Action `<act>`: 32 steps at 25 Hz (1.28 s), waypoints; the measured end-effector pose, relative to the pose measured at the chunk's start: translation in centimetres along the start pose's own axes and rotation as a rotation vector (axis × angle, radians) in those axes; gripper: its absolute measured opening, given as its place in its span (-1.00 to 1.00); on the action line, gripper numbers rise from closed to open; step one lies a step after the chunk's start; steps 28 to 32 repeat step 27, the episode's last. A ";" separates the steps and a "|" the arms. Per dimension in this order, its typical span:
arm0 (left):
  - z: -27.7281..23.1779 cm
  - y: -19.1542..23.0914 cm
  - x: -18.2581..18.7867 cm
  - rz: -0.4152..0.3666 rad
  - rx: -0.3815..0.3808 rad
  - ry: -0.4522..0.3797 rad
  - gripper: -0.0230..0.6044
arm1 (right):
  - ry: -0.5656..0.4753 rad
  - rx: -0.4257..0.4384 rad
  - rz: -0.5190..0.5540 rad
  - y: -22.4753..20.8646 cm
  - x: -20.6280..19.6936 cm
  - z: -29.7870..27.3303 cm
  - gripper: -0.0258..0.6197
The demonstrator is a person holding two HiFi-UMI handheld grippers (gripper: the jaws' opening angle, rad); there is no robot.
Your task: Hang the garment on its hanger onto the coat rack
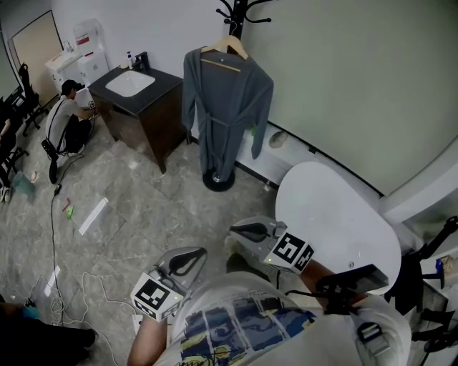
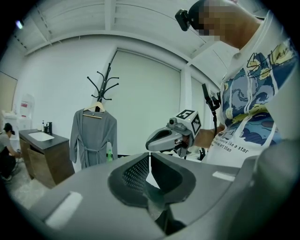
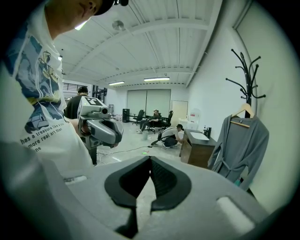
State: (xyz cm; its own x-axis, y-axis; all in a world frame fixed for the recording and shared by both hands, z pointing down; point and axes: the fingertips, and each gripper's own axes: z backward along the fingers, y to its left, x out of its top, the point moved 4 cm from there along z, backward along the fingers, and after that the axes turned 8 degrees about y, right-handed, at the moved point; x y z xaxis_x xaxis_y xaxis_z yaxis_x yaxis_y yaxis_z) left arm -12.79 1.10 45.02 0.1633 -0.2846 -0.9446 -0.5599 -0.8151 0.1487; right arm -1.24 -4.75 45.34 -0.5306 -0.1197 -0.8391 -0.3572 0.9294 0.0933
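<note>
Head view: left tongs (image 1: pixel 201 252) and right tongs (image 1: pixel 234 230) pressed together, empty; robe (image 1: pixel 223 107) on hanger (image 1: pixel 226 48) hangs from coat rack (image 1: pixel 236 16).

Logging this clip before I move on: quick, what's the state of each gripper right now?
Left gripper: closed, jaws together, holding nothing.
Right gripper: closed, jaws together, holding nothing.

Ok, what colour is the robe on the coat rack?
Plain dark grey robe, with no pattern; it shows clearest in the head view.
</note>
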 end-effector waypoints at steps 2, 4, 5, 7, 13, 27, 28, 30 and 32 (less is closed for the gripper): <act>-0.2 0.0 -0.2 -0.003 -0.007 0.004 -0.87 | 0.003 0.001 -0.001 0.0 -0.1 0.0 -0.91; -0.5 -0.1 -0.3 -0.002 -0.012 0.010 -0.87 | 0.004 -0.001 0.001 0.0 -0.3 0.1 -0.91; -0.6 -0.1 -0.3 -0.002 -0.013 0.013 -0.87 | 0.004 -0.002 0.002 0.0 -0.4 0.1 -0.92; -0.8 -0.1 -0.2 0.001 -0.015 0.018 -0.87 | 0.006 -0.004 -0.001 0.0 -0.7 0.2 -0.92; -1.3 -0.1 -0.1 0.012 -0.038 0.029 -0.87 | 0.017 -0.014 -0.024 -0.3 -1.2 0.4 -0.92; -1.6 0.6 -0.3 0.036 -0.072 0.039 -0.87 | 0.038 -0.060 -0.052 -2.1 -1.5 0.8 -0.92; -1.6 0.6 -0.3 0.036 -0.072 0.039 -0.87 | 0.038 -0.060 -0.052 -2.1 -1.5 0.8 -0.92; -1.6 0.6 -0.3 0.036 -0.072 0.039 -0.87 | 0.038 -0.060 -0.052 -2.1 -1.5 0.8 -0.92; -1.6 0.6 -0.3 0.036 -0.072 0.039 -0.87 | 0.038 -0.060 -0.052 -2.1 -1.5 0.8 -0.92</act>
